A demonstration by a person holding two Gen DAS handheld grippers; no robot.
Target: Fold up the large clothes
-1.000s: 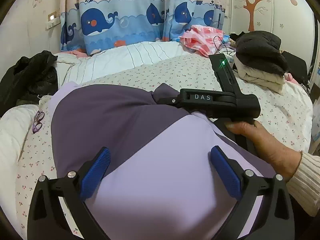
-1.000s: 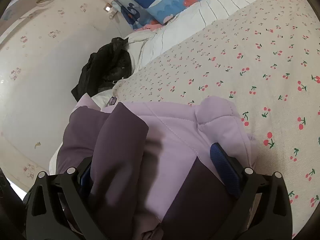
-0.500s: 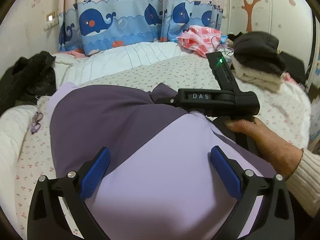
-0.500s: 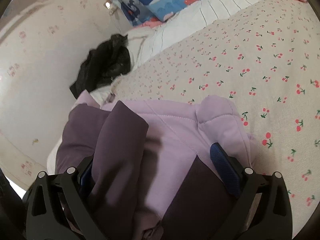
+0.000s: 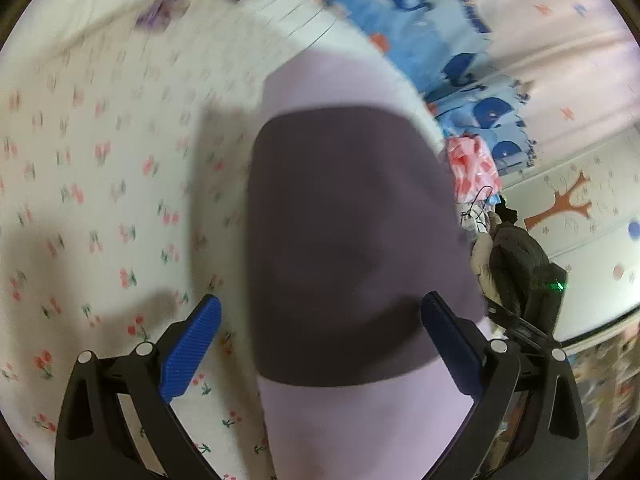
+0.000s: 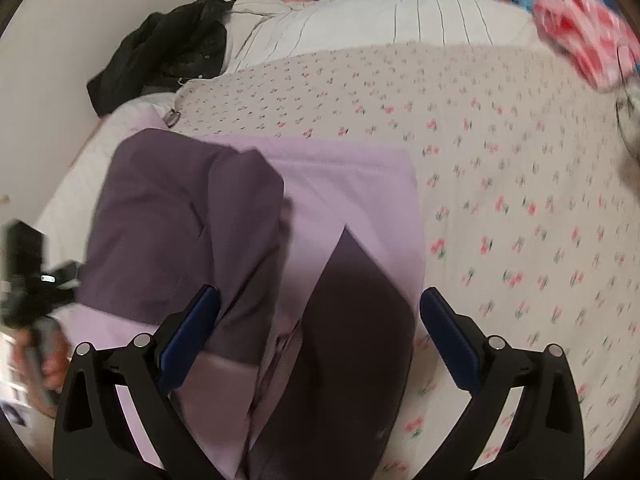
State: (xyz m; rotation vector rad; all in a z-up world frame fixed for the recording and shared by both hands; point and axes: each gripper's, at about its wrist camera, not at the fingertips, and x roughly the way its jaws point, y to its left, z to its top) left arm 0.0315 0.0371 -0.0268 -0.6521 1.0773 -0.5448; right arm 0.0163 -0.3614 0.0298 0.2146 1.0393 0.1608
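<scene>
Lilac and dark-plum panels, smooth and padded-looking: the garment point(image 6: 248, 240) is a two-tone jacket, and from the right wrist view it lies on the cherry-print bedspread point(image 6: 520, 184) across the lower left and centre of the frame, partly folded, one dark flap doubled over the pale body. I read the step as tidying the fold. The right gripper point(image 6: 318, 330) hangs over the near edge with jaws spread wide and cloth lying between the blue pads, nothing pinched that I can see. The left gripper point(image 5: 320, 344) is likewise wide open; in its blurred view the garment point(image 5: 352, 220) fills the middle from the lower edge up to centre, tilted. Whether the fabric touches its right pad I cannot tell. To do this well I judge each jaw should take one firm bite through all layers at a corner, and both should lift together so the slippery shell does not slide open. Black clothing point(image 6: 168, 44) sits upper left, well apart.
</scene>
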